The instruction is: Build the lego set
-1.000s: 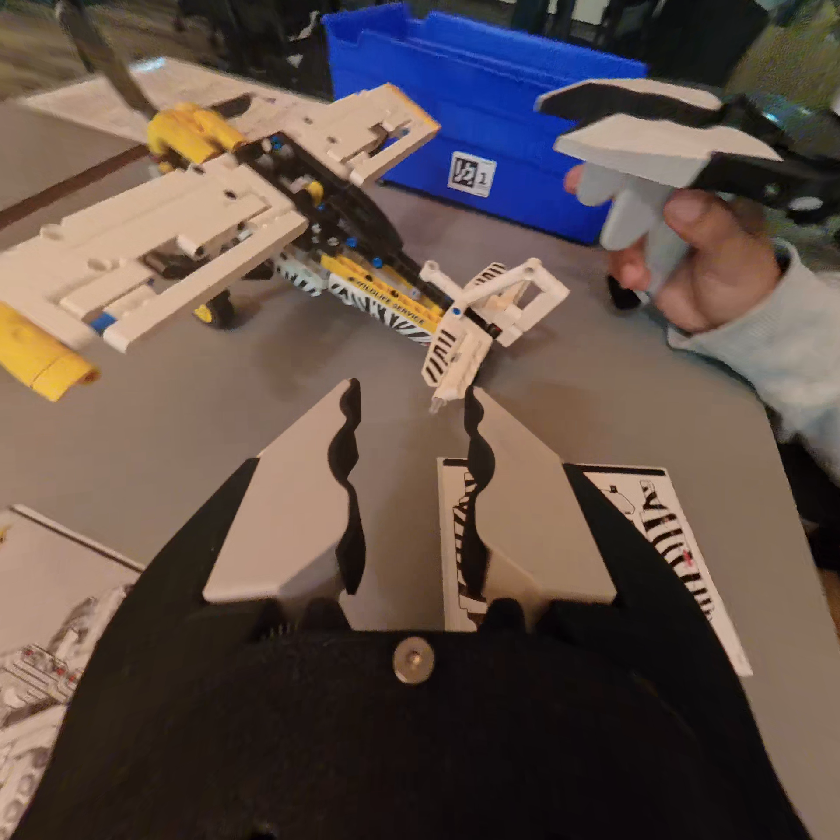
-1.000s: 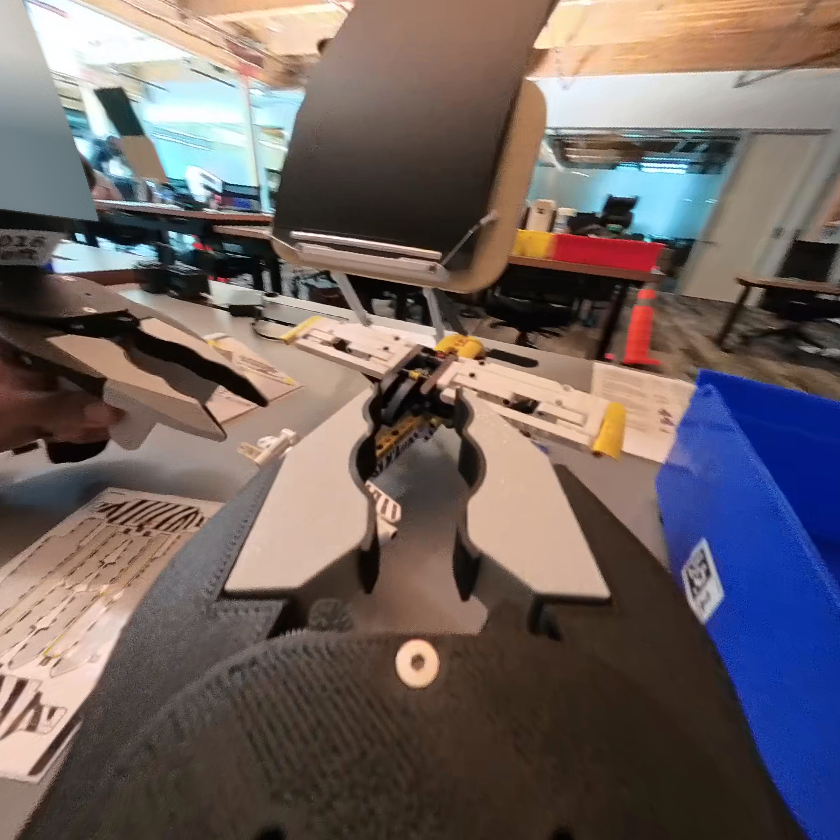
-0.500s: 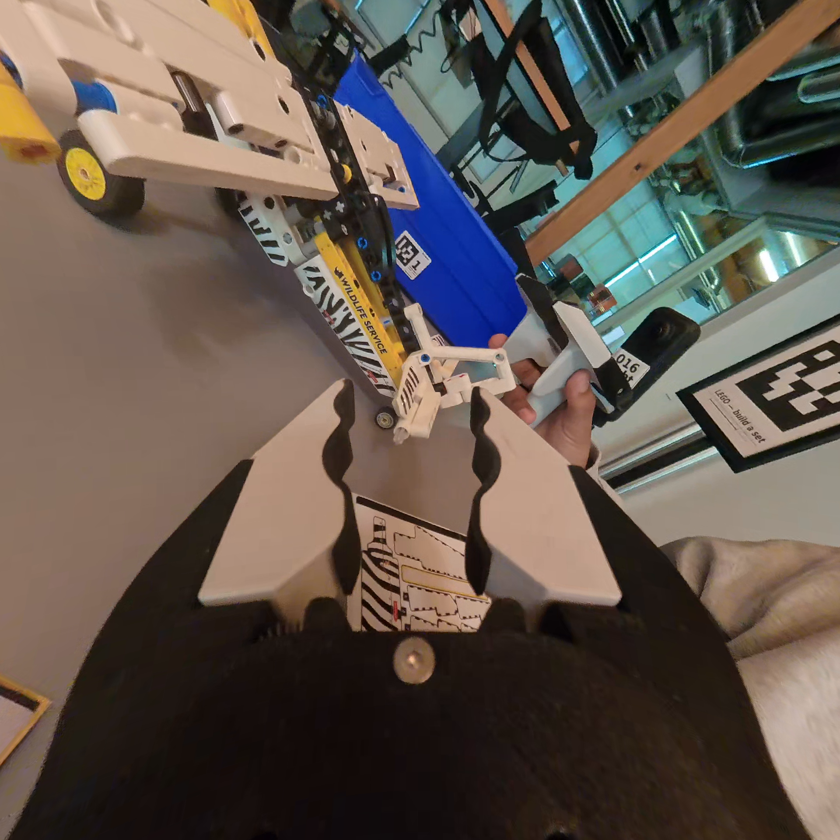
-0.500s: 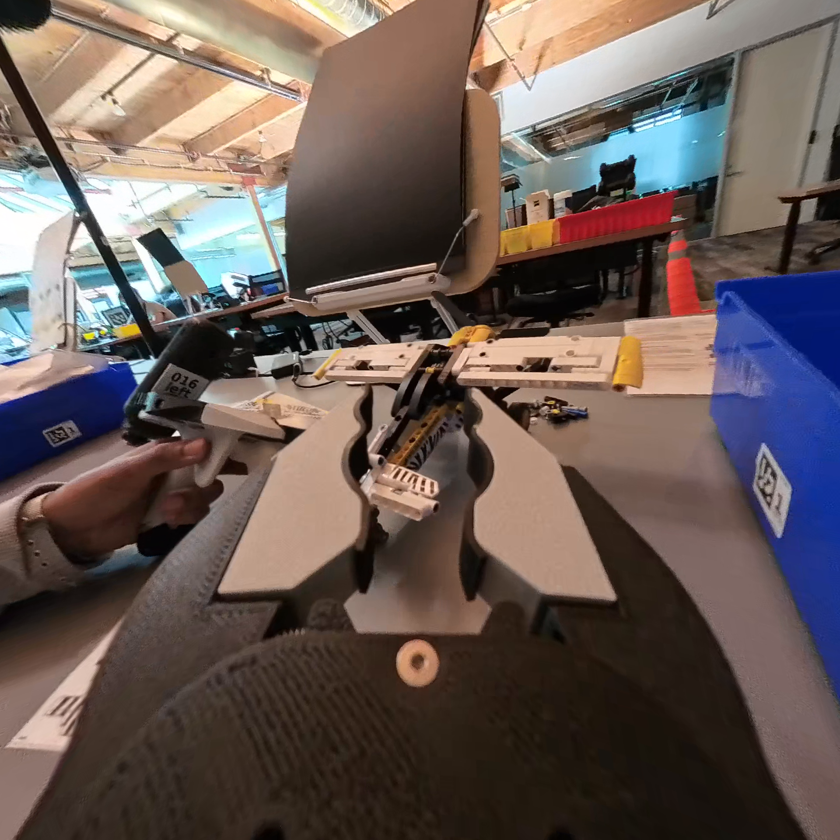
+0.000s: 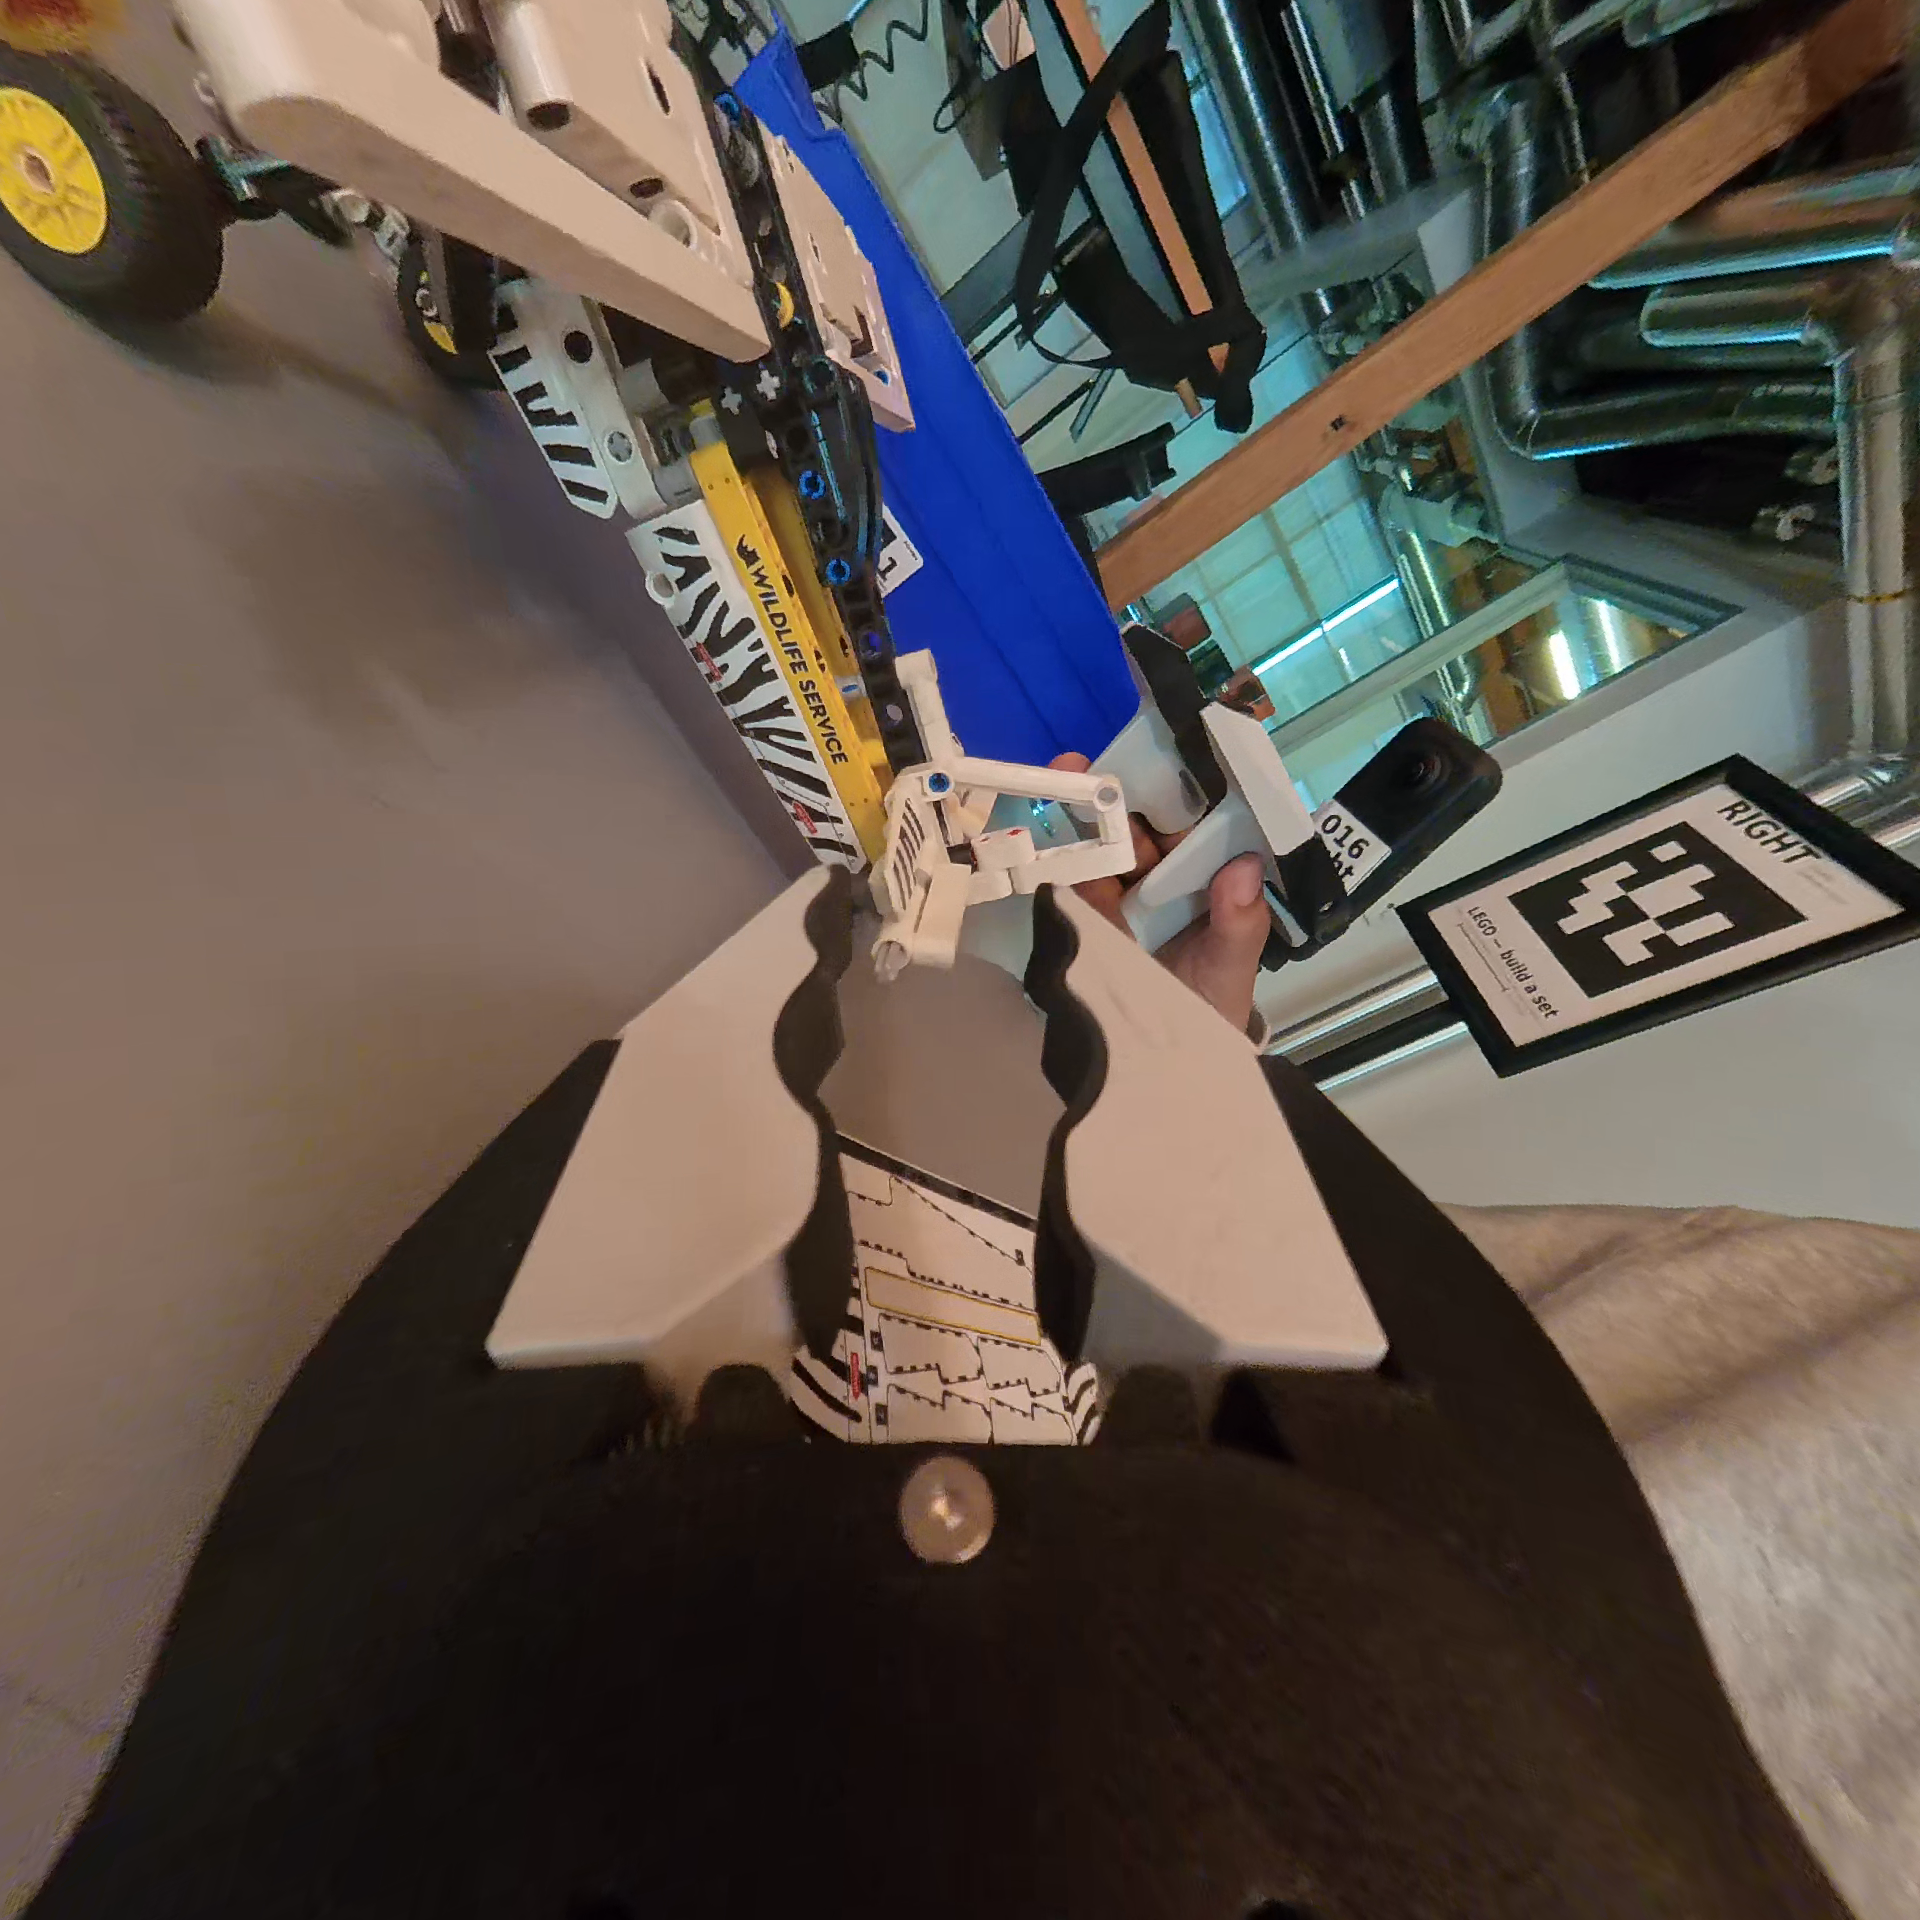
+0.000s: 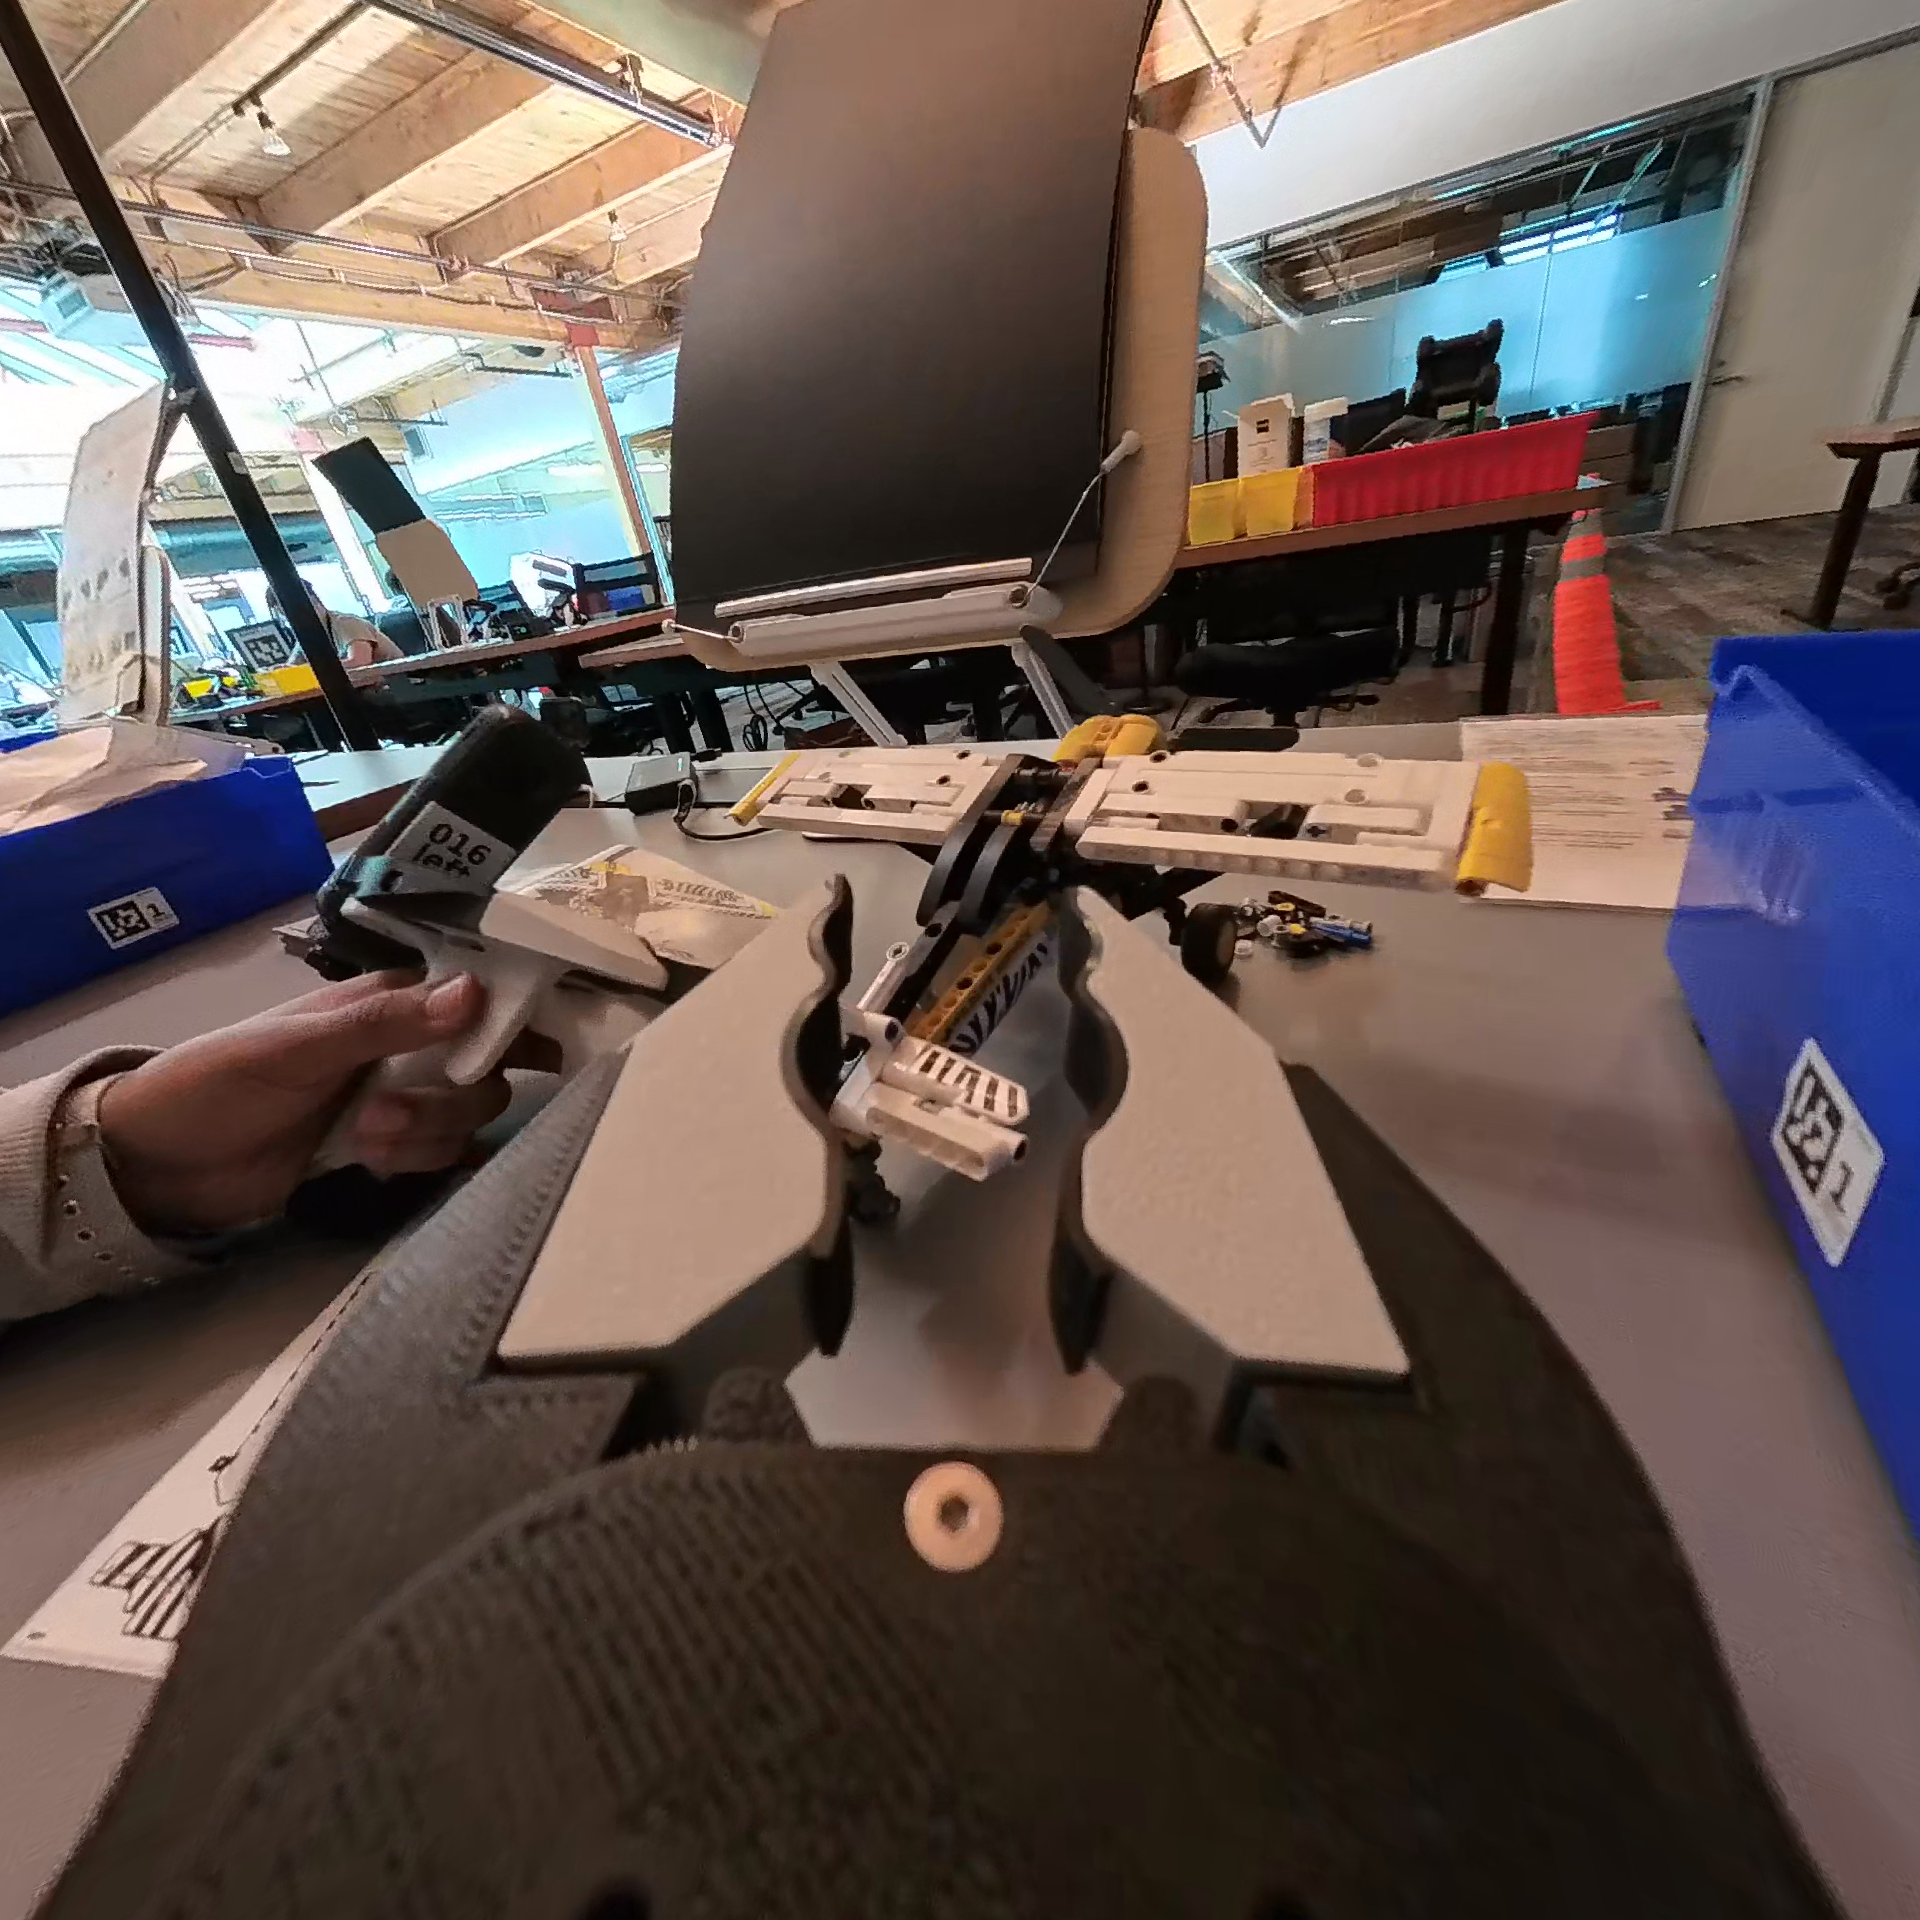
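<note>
The lego plane (image 6: 1143, 810) stands on the grey table (image 6: 1455, 1091), with white wings, yellow wing tips and a yellow, zebra-striped body (image 5: 774, 665). Its white tail piece (image 6: 935, 1101) lies between the fingers of my open right gripper (image 6: 951, 914), close to the left finger; I cannot tell if they touch. My left gripper (image 5: 935, 914) is open and empty, rolled on its side, with its tips just short of the tail (image 5: 977, 842). Each gripper shows in the other's view, held by a hand (image 6: 499, 914) (image 5: 1216, 821).
A blue bin (image 6: 1818, 935) stands close on the right of the plane and another blue bin (image 6: 135, 883) at far left. A sticker sheet (image 5: 935, 1299) lies under my left gripper. Small loose pieces (image 6: 1299, 925), a booklet (image 6: 644, 894) and a paper (image 6: 1579, 800) lie around the plane.
My left gripper has rolled sideways and moved up to the tail. My right gripper has dropped and advanced, so the tail now sits between its fingers. Both stayed open.
</note>
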